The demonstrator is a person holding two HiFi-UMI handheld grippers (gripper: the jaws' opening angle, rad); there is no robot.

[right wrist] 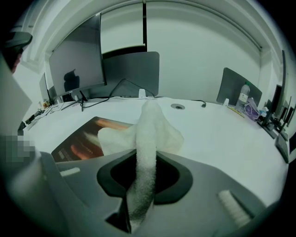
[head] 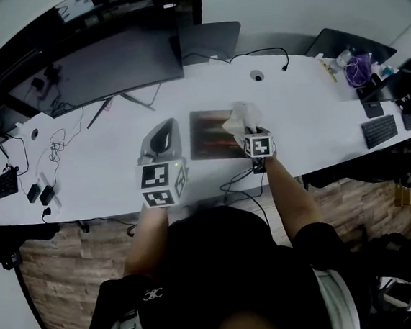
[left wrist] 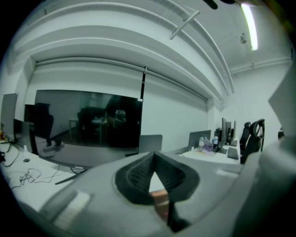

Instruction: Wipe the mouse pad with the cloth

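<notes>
The mouse pad (head: 210,135) is dark with orange streaks and lies flat on the white desk (head: 309,114), just in front of the person. A white cloth (head: 241,117) rests bunched on the pad's right edge. My right gripper (head: 253,135) is shut on the cloth, and in the right gripper view the cloth (right wrist: 149,131) runs up between the jaws of the right gripper (right wrist: 145,159) and drapes onto the mouse pad (right wrist: 79,144). My left gripper (head: 161,137) hovers beside the pad's left edge. In its own view the left gripper (left wrist: 153,159) has its jaws meeting at the tips with nothing between them.
A large monitor (head: 102,65) stands at the back left, with a second screen (head: 211,38) beside it. Loose cables (head: 55,147) and a small keyboard (head: 2,185) lie far left. Another keyboard (head: 379,130), a bottle and a purple bag (head: 356,71) sit far right. A black cable (head: 240,182) hangs over the front edge.
</notes>
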